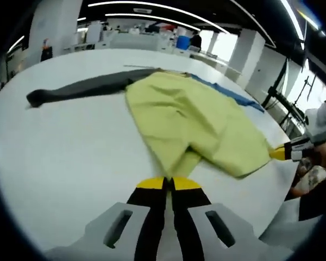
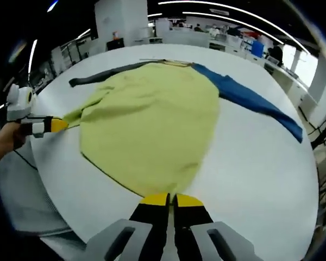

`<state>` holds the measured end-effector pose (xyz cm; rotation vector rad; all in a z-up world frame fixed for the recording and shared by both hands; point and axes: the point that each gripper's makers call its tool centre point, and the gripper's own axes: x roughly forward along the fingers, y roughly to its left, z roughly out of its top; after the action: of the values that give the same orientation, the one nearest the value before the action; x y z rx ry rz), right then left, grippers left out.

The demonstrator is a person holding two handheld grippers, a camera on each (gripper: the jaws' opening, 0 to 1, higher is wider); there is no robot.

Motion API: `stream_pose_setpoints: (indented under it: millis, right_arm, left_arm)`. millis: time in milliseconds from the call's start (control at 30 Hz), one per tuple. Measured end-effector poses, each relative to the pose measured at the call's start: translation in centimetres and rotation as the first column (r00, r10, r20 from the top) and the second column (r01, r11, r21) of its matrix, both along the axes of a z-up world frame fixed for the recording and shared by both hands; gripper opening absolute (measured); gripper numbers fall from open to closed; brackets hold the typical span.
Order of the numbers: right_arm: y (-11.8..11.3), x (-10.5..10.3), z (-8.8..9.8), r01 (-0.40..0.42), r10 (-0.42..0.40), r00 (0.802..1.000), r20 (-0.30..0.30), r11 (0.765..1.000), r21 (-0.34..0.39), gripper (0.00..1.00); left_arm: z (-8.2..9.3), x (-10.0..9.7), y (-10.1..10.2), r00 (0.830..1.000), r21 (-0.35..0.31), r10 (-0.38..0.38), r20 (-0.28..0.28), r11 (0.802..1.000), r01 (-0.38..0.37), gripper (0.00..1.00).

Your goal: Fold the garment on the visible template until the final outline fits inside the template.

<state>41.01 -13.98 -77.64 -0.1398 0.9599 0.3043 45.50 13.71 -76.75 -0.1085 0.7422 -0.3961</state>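
on the white table (image 2: 250, 163), yellow garment (image 2: 152, 125)

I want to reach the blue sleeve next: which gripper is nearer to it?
Right. The right gripper pinches the garment's hem on the blue sleeve's side; the left gripper grips the corner toward the dark sleeve.

Long ceiling strip lights (image 1: 152, 5) far ahead of my grippers lit everything brightly and evenly, with only faint shadows. Windows (image 1: 224, 46) beyond glared white. Fisheye curving bent the edges, and the garment (image 2: 152, 130) looked slightly soft.
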Motion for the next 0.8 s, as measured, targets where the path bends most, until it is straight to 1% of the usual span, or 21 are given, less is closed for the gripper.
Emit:
stream_pose_setpoints:
  millis: [67, 167, 233, 300, 367, 467, 533, 667, 733, 800]
  right_arm:
    - [-0.1, -0.1, 0.2, 0.015, -0.015, 1.0, -0.016, 0.999, 0.031, 0.0]
    - [-0.6, 0.0, 0.8, 0.022, -0.021, 1.0, -0.01, 0.998, 0.05, 0.0]
    - [-0.8, -0.1, 1.4, 0.024, -0.024, 1.0, -0.005, 0.997, 0.072, 0.0]
    - [-0.9, -0.2, 1.9, 0.003, -0.003, 1.0, 0.004, 0.997, 0.074, 0.0]
    - [-1.1, -0.4, 2.2, -0.012, 0.012, 1.0, 0.001, 0.997, 0.072, 0.0]
    - [-1.6, -0.4, 2.8, -0.001, 0.001, 1.0, 0.003, 0.996, 0.092, 0.0]
    - [-1.9, -0.4, 3.2, 0.002, -0.002, 1.0, 0.005, 0.996, 0.088, 0.0]
    - [-2.3, -0.4, 3.4, 0.011, -0.011, 1.0, -0.001, 0.995, 0.098, 0.0]
    - [-2.3, -0.7, 3.0, 0.013, -0.011, 1.0, -0.02, 0.994, 0.105, 0.0]
    - [-2.3, -1.0, 2.4, 0.012, -0.008, 0.999, -0.041, 0.995, 0.102, 0.0]
  left_arm:
    - [0.4, 0.0, 0.0, 1.0, -0.002, -0.004, -0.001, 1.0, 0.004, 0.0]
    - [1.4, 0.0, 0.3, 1.0, -0.013, -0.005, 0.007, 1.0, 0.005, 0.0]
    - [2.3, 0.1, 0.4, 1.0, -0.036, -0.008, 0.029, 0.999, 0.009, 0.0]
    - [3.0, 0.2, 0.8, 1.0, -0.038, -0.014, 0.025, 0.999, 0.015, 0.0]
    - [3.8, 0.2, 1.1, 1.0, -0.024, -0.017, 0.026, 1.0, 0.017, 0.0]
    - [4.7, 0.2, 1.6, 0.999, -0.029, -0.016, 0.032, 0.999, 0.017, 0.0]
    - [5.3, 0.1, 1.9, 0.999, -0.041, -0.013, 0.037, 0.999, 0.014, 0.0]
    - [5.2, -0.5, 2.6, 1.0, -0.039, 0.002, 0.01, 0.999, -0.002, 0.0]
    - [4.6, -1.1, 2.7, 1.0, -0.04, 0.005, -0.02, 0.999, -0.006, 0.0]
    - [3.8, -1.7, 2.9, 0.999, -0.022, 0.007, -0.048, 1.0, -0.008, 0.0]
